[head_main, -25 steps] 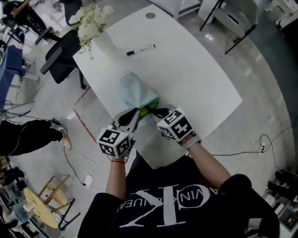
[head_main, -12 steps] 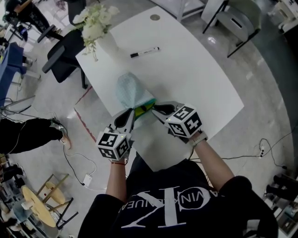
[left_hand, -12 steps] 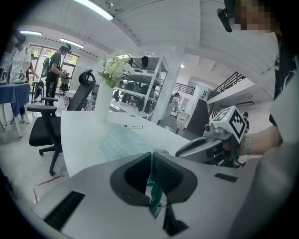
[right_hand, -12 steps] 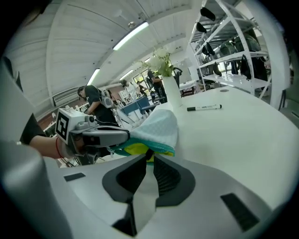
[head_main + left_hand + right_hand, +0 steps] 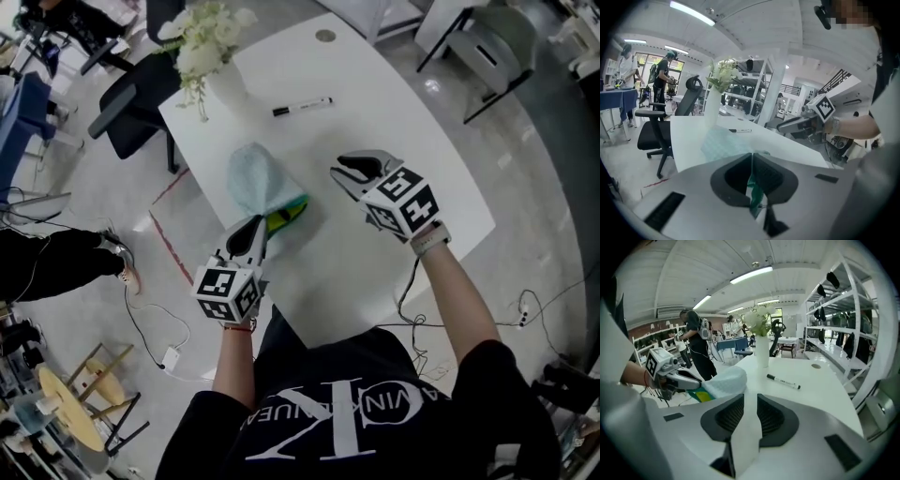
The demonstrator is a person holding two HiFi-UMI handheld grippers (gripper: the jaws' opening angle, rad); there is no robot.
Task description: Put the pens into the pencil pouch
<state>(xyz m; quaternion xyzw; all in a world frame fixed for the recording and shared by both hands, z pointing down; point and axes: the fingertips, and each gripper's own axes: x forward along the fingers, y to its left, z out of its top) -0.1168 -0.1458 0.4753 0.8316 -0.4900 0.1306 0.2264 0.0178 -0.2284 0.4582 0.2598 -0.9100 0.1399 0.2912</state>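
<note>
A light blue pencil pouch point(image 5: 256, 180) with a green and yellow mouth end point(image 5: 287, 212) lies on the white table point(image 5: 403, 122). My left gripper point(image 5: 251, 232) is shut on the pouch's green edge point(image 5: 753, 188) at its near end. My right gripper point(image 5: 351, 170) hangs over the table to the right of the pouch; its jaws have just been opening and nothing is between them. A black-and-white pen point(image 5: 302, 106) lies at the table's far side, beyond the pouch. The right gripper view shows that pen point(image 5: 783, 381) ahead and the pouch point(image 5: 723, 380) to the left.
A white vase of flowers point(image 5: 212, 49) stands at the table's far left corner. A round grommet point(image 5: 325, 36) sits near the far edge. A black office chair point(image 5: 124, 105) stands on the left, another chair point(image 5: 487, 47) at the top right. Cables lie on the floor.
My right gripper has let go of the pouch's mouth, opened, and moved up and to the right, away from it. The left gripper stays shut on the pouch.
</note>
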